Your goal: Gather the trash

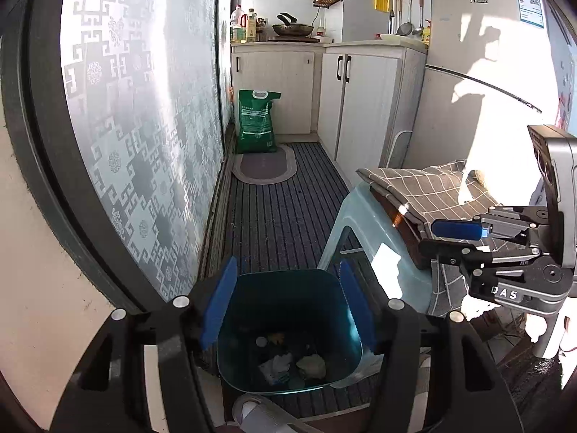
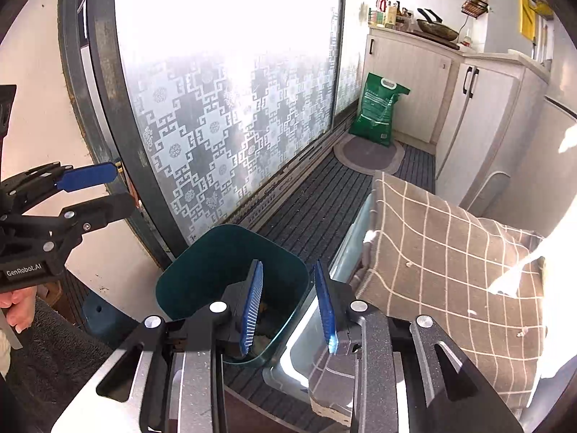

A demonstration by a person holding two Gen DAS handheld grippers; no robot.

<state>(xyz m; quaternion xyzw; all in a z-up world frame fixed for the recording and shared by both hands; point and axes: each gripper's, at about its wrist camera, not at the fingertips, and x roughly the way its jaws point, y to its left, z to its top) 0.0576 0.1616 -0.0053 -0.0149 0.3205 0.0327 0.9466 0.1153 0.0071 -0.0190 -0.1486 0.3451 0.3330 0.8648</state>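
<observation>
Below the left gripper point(image 1: 288, 306), on the dark ribbed floor mat point(image 1: 281, 213), stands a teal bin point(image 1: 288, 288) with crumpled paper point(image 1: 277, 362) and other scraps at its bottom. Its jaws stand wide, nothing between them, framing the bin's mouth. To the side, the right gripper point(image 1: 458, 238) hovers beside a checked cloth point(image 1: 432, 187) draped over a pale plastic stool point(image 1: 346, 223).

From the right gripper point(image 2: 288, 306), jaws narrowly apart and empty, the same bin point(image 2: 216, 252) sits just beside the stool point(image 2: 357, 227); a green bag point(image 2: 378, 112) leans by the cabinets point(image 2: 407, 83).
</observation>
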